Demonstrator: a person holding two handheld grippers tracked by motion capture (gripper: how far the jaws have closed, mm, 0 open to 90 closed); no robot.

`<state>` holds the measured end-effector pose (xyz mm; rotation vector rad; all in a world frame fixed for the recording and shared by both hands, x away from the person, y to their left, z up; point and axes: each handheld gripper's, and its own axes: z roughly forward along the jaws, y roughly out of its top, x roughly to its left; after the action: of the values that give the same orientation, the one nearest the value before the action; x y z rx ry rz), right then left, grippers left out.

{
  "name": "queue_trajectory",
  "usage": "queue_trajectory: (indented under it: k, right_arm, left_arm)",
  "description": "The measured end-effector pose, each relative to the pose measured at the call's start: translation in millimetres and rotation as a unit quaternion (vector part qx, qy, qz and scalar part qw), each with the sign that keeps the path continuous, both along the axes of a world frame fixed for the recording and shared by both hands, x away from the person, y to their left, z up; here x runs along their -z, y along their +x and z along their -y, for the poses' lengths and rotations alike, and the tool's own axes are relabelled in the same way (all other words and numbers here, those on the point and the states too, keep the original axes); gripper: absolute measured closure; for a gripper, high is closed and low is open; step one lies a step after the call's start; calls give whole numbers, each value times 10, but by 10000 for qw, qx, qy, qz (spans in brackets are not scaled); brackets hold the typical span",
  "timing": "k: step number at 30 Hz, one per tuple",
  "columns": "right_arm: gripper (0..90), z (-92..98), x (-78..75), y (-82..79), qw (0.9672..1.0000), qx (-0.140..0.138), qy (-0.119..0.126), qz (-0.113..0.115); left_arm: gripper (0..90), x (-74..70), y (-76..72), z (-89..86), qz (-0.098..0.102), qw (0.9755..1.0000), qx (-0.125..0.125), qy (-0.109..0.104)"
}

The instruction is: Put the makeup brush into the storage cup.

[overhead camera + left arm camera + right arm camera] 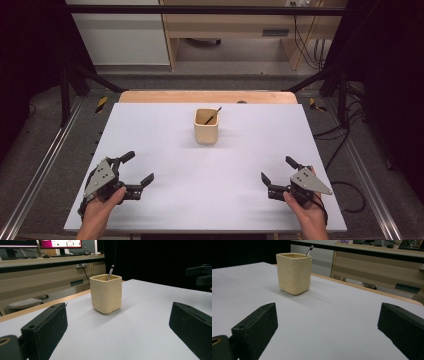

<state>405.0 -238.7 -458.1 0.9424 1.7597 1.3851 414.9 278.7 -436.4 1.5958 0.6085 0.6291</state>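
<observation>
Risk check: the cream square-sided ceramic cup (206,126) stands upright at the far middle of the white desk (165,200), well apart from both claws. A thin dark pen (213,116) leans inside it, tip poking above the rim toward the far right corner.

Likely failure modes, my read:
- Cup looks tall for its footprint. A claw coming in high and pushing on the wall could tip or slide it toward the far edge, where the wooden strip (207,96) starts.
- Glazed, rounded walls: a pinch across the corners could slip. Flat-to-flat on opposite walls is safer.
- If the pen is the target, it's thin and leaning loosely; a claw reaching into the cup may knock the rim or shove the pen flat against the inner wall. Only the top end is free to grab.
- Both claws converging on the centre could clash with each other.

Claw state:
- Left claw (136,169): jaws spread wide, nothing between them, touching nothing. It sits low over the near-left of the desk, aimed at the cup (106,293).
- Right claw (278,168): same, wide open and empty, over the near-right, cup (294,273) ahead and left in the right gripper view.
</observation>
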Motion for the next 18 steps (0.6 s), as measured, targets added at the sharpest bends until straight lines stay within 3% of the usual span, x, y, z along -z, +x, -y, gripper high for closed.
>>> queue_trajectory:
  k: [18]
  right_arm:
    - [31,70,-15,7,9998,87,156,113]
  left_arm:
    - [16,48,-69,-71,84,9999,-83,-37]
